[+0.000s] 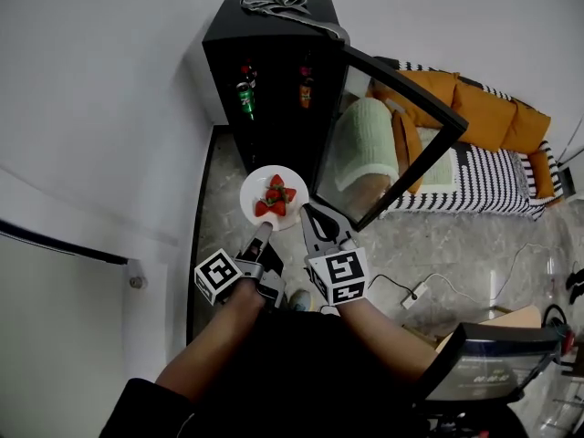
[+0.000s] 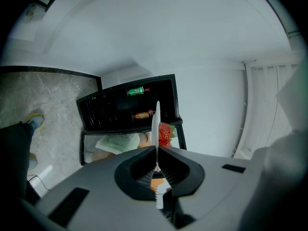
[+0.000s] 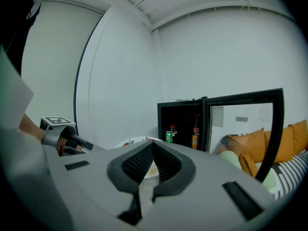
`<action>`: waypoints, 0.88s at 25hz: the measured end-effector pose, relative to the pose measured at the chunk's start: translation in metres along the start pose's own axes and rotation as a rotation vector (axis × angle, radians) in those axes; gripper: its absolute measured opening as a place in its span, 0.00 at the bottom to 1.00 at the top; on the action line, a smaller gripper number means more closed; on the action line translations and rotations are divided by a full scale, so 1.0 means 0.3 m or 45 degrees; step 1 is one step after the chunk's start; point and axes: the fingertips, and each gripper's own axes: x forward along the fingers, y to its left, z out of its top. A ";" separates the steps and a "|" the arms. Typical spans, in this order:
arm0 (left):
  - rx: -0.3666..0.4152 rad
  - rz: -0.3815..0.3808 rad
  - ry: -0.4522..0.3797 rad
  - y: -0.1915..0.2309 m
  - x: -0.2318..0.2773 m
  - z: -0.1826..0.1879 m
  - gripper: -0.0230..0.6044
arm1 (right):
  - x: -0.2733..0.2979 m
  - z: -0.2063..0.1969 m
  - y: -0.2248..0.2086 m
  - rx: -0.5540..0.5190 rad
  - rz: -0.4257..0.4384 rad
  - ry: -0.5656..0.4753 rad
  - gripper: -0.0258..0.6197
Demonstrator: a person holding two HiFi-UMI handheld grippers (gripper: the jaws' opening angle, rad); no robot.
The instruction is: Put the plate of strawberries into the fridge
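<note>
So the plate is up in the air right in front of the open fridge, pinched at its near rim by the left gripper. In the left gripper view the rim sits edge-on between the closed jaws, so that grip looks legit. The right gripper is just beside the plate's right edge with its jaws pressed together on nothing, and it's hard to say if it's actually touching the rim. The key thing is that the fridge's dark opening lies straight ahead of the plate, past its far rim, and the glass door is swung out to the right, so the way in looks clear. It's probably a straight push forward with the left arm. The plate itself is plain white and round, held pretty much level, with a little heap of red strawberries with green tops piled in the middle.
</note>
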 end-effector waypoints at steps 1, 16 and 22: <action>0.000 -0.003 0.005 -0.001 0.010 -0.003 0.06 | 0.001 -0.001 -0.008 -0.002 -0.007 -0.001 0.05; -0.002 0.007 0.027 0.016 0.028 -0.032 0.06 | -0.022 -0.021 -0.047 0.012 -0.032 0.005 0.05; -0.005 0.017 0.024 0.026 0.043 -0.025 0.06 | -0.001 -0.027 -0.062 0.016 -0.028 0.010 0.05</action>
